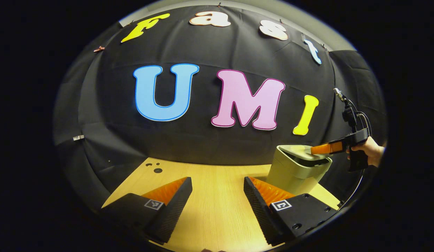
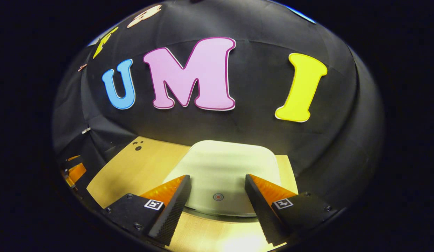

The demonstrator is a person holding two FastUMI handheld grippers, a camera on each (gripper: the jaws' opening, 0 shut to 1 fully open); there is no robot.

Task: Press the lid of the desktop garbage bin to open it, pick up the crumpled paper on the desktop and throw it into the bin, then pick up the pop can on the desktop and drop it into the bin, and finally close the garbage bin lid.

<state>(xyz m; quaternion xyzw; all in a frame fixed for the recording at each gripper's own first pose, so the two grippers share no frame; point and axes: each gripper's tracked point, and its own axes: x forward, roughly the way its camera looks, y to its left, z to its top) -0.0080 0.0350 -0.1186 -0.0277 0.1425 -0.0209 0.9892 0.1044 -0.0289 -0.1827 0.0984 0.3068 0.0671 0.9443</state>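
Just one bin (image 2: 220,168); lid (image 2: 224,175) down.

left gripper (image 1: 217,190): two wedge fingers with ribbed inner faces, black blocks behind with screw holes
markers: a square black-and-white tag (image 1: 153,204) on each block
right gripper (image 2: 217,190): same wedge build and tags; seen from afar, black pistol-grip body
cables (image 1: 362,117): black, looping above its handle
hand (image 1: 369,150): bare, no sleeve seen

The left gripper (image 1: 217,196) hangs level, jaws wide apart; the right gripper (image 2: 217,194), hand-held (image 1: 369,151), likewise gapes.
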